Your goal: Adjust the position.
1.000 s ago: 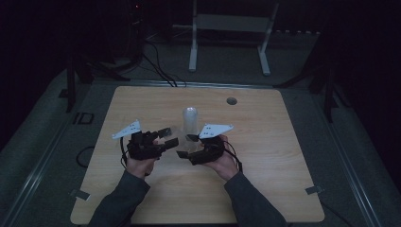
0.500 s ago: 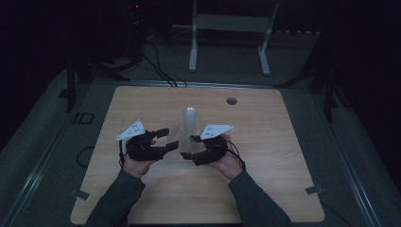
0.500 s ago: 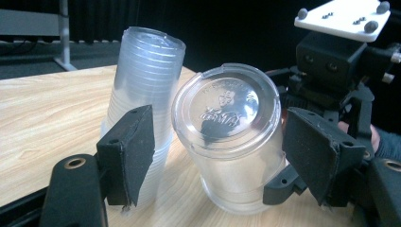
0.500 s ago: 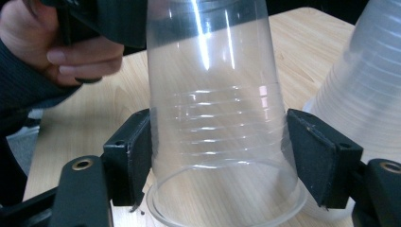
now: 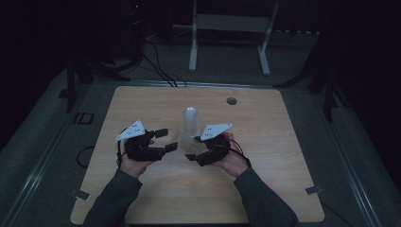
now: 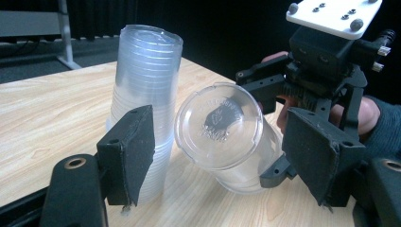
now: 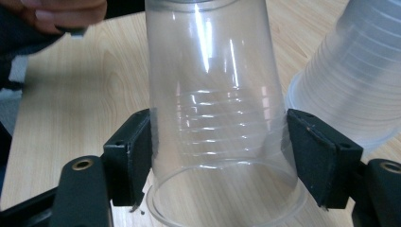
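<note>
A stack of clear plastic cups (image 5: 190, 120) stands upside down at the middle of the wooden table (image 5: 274, 170). My right gripper (image 5: 195, 153) is shut on a single clear cup (image 7: 220, 94); its pads (image 7: 137, 151) press the cup's wall on both sides. That cup (image 6: 222, 132) lies tilted, with its base toward my left gripper. In the left gripper view the stack (image 6: 144, 94) stands just left of it. My left gripper (image 5: 166, 141) is open, its jaws wide apart just short of the cup's base. The stack (image 7: 350, 80) also shows at the right of the right gripper view.
A small round hole (image 5: 231, 100) sits near the table's far edge. Behind the table stands a metal frame (image 5: 229, 28), with cables (image 5: 156, 66) on the dark floor. A hand (image 7: 56, 14) shows at the top left of the right gripper view.
My left gripper has edged slightly right, toward the held cup. The right gripper and its cup have kept still.
</note>
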The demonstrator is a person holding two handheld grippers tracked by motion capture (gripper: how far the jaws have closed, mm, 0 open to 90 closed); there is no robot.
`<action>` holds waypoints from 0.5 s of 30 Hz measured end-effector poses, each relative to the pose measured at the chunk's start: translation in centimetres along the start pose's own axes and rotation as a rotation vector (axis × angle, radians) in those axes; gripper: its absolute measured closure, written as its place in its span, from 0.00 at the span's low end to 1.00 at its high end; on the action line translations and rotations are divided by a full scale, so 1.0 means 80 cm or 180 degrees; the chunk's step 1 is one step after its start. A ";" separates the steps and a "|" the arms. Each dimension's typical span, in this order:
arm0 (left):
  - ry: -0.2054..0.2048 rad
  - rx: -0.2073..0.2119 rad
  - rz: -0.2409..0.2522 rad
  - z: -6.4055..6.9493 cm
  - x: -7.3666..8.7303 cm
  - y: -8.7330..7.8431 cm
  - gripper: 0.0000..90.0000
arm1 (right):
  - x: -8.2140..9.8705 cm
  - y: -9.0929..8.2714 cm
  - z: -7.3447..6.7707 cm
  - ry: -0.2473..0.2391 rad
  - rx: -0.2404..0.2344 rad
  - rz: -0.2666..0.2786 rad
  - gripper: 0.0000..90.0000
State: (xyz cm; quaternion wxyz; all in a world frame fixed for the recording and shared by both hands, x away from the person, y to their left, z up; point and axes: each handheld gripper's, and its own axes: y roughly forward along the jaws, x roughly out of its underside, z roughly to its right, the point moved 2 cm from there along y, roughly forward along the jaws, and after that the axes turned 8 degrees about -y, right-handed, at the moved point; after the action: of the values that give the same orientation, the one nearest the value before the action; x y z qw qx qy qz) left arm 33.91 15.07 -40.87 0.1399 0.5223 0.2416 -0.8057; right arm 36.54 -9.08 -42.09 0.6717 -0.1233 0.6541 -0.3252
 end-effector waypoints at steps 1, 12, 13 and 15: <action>0.0004 0.0000 -0.0004 0.000 0.000 0.000 0.29 | 0.000 -0.001 0.001 -0.0032 -0.0005 -0.0048 0.31; 0.0032 0.0066 -0.0133 -0.005 0.003 0.000 0.30 | 0.001 -0.005 0.007 -0.0200 -0.0079 -0.0338 0.31; 0.0034 0.0078 -0.0145 -0.006 0.003 0.000 0.30 | 0.002 -0.005 0.007 -0.0212 -0.0095 -0.0376 0.31; 0.0048 0.0089 -0.0180 -0.007 0.004 0.001 0.30 | 0.002 -0.005 0.009 -0.0241 -0.0116 -0.0432 0.31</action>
State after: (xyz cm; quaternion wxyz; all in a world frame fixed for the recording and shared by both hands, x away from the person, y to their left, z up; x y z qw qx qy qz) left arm 34.24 15.34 -41.36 0.1079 0.5233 0.2460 -0.8087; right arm 37.08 -9.67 -41.89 0.6700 -0.1918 0.6242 -0.3531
